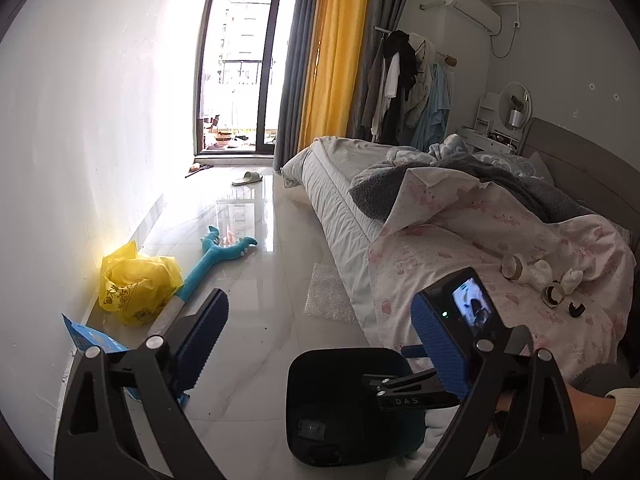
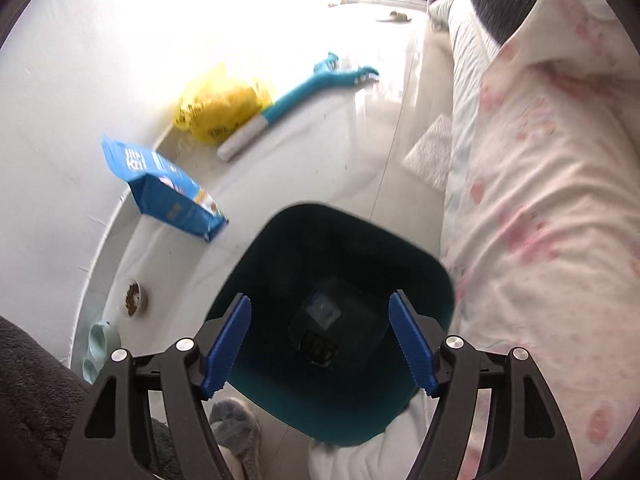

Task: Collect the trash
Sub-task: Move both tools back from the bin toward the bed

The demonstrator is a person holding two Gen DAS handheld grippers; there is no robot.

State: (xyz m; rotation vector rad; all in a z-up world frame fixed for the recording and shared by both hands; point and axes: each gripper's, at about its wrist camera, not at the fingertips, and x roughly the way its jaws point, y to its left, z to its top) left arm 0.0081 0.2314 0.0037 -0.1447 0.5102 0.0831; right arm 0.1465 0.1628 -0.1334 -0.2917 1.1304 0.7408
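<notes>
Right tongs (image 2: 320,344) spread, nothing between the pads, pointing down into one dark teal bin (image 2: 344,408) on the floor beside the bed. Bin interior dim: one dark item with a pale label at the bottom (image 2: 324,314), can't identify it.

Left tongs (image 1: 320,344) also spread, empty. In the left view the right gripper's body crosses in front of the right-side finger, and the same bin (image 1: 312,400) sits below, partly covered.

Trash on the pink-print duvet (image 1: 500,240) at the near end of the bed: three tape-core rings (image 1: 514,266), one of them dark and only partly seen, plus two white crumpled wads (image 1: 540,272). All small, edges hard to read.

Floor, along the wall: one blue pouch (image 2: 168,192), one yellow plastic bag (image 2: 220,108), one teal long-handled toy (image 2: 320,76), one sheet of bubble wrap (image 1: 328,296) by the bed. Near the lower left of the right view: one bowl of kibble (image 2: 134,298) and one pale green dish (image 2: 98,344), cut off by the gripper.

Far: one slipper (image 1: 248,178) by the balcony door.
</notes>
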